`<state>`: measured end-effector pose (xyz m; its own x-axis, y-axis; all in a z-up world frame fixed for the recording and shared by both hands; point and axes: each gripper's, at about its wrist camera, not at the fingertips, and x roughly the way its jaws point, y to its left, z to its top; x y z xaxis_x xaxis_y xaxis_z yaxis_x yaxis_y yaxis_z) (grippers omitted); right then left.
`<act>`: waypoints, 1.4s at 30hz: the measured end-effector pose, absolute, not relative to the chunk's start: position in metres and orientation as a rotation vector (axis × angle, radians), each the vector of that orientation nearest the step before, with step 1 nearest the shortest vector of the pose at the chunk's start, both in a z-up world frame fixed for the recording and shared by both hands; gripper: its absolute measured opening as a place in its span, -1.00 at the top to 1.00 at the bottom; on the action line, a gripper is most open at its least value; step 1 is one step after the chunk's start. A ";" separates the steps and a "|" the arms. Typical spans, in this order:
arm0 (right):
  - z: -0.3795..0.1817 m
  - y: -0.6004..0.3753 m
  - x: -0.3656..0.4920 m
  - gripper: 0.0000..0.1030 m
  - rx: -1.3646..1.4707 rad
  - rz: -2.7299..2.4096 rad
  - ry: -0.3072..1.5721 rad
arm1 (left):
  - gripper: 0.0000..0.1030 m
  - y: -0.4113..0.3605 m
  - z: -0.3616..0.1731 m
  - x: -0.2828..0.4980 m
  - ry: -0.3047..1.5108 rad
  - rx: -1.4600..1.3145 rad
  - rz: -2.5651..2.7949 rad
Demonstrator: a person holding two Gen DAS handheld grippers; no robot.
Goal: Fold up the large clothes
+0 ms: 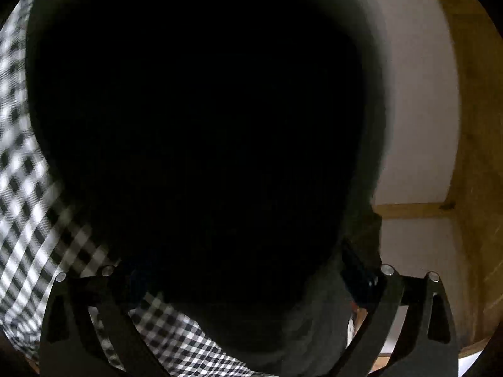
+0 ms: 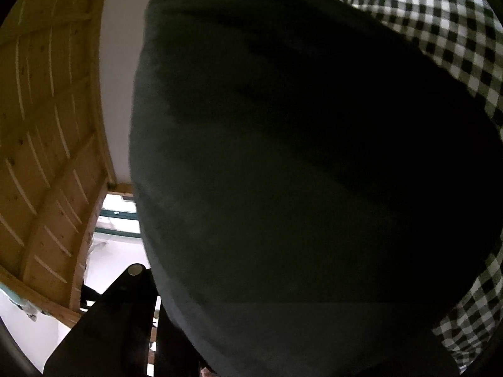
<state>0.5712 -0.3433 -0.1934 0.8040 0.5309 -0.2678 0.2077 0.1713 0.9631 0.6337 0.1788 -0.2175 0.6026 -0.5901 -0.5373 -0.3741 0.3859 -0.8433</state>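
Left claw (image 1: 248, 330) released, jaws spread wide, dark green cloth garment (image 1: 201, 132) bulging loose between them over black-and-white checked fabric (image 1: 22, 207). Right claw (image 2: 176, 330) mostly buried under the same garment (image 2: 298, 172); grip can't be told. Pine slatted frame (image 2: 47, 144) behind.

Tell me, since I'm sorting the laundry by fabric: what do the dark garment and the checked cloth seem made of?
Dark garment: probably a thick, matte knit or fleece, since it shows soft broad folds and no sheen. Checked cloth: likely thin woven cotton, with a crisp black-and-white gingham weave; the fibre itself can't be confirmed.
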 end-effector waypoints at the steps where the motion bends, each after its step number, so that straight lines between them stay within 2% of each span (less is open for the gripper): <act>1: -0.195 -0.343 0.572 0.49 1.412 0.255 0.652 | -0.41 0.185 -0.223 0.635 0.977 -1.259 -0.168; 2: -0.197 -0.343 0.573 0.48 1.416 0.257 0.658 | -0.01 0.189 -0.224 0.634 0.971 -1.269 -0.176; 5: -0.196 -0.343 0.576 0.50 1.397 0.268 0.643 | 0.37 0.201 -0.217 0.624 0.923 -1.270 -0.261; 7: -0.193 -0.343 0.578 0.52 1.395 0.279 0.620 | 0.48 0.208 -0.210 0.613 0.863 -1.279 -0.279; 12: -0.171 -0.332 0.596 0.56 1.365 0.337 0.609 | 0.54 0.232 -0.176 0.607 0.744 -1.282 -0.287; 17: -0.126 -0.290 0.643 0.57 1.284 0.455 0.612 | 0.55 0.283 -0.132 0.604 0.627 -1.252 -0.288; 25: -0.066 -0.115 0.771 0.57 1.177 0.712 0.664 | 0.55 0.433 -0.057 0.595 0.409 -1.127 -0.114; 28: -0.069 -0.060 0.792 0.58 1.188 0.778 0.668 | 0.54 0.475 -0.042 0.561 0.338 -1.055 -0.068; 30: -0.091 -0.030 0.798 0.57 1.182 0.792 0.727 | 0.54 0.503 -0.061 0.543 0.343 -1.057 -0.021; 32: -0.132 0.005 0.803 0.57 1.138 0.778 0.840 | 0.48 0.510 -0.099 0.525 0.389 -1.102 0.055; 33: -0.153 0.014 0.801 0.55 1.106 0.758 0.896 | 0.47 0.518 -0.135 0.521 0.448 -1.132 0.123; 34: -0.182 0.020 0.797 0.48 1.084 0.721 0.984 | 0.43 0.527 -0.161 0.515 0.502 -1.149 0.162; 36: -0.218 0.011 0.786 0.17 1.116 0.701 1.058 | 0.17 0.540 -0.204 0.493 0.561 -1.203 0.173; 37: -0.225 -0.002 0.778 -0.21 1.097 0.692 1.072 | -0.20 0.535 -0.211 0.483 0.558 -1.184 0.180; 38: -0.221 -0.015 0.771 -0.26 1.060 0.713 1.056 | -0.42 0.533 -0.212 0.471 0.554 -1.153 0.189; 39: -0.214 -0.027 0.763 -0.38 0.996 0.720 1.055 | -0.49 0.533 -0.207 0.459 0.549 -1.132 0.192; 40: -0.199 -0.042 0.753 -0.78 0.874 0.676 1.043 | -0.68 0.536 -0.197 0.445 0.543 -1.094 0.213; 41: -0.187 -0.048 0.747 -0.95 0.778 0.618 1.015 | -0.83 0.537 -0.188 0.434 0.519 -1.050 0.230; 42: -0.168 -0.068 0.760 -0.95 0.683 0.566 0.970 | -0.89 0.531 -0.168 0.420 0.481 -0.976 0.256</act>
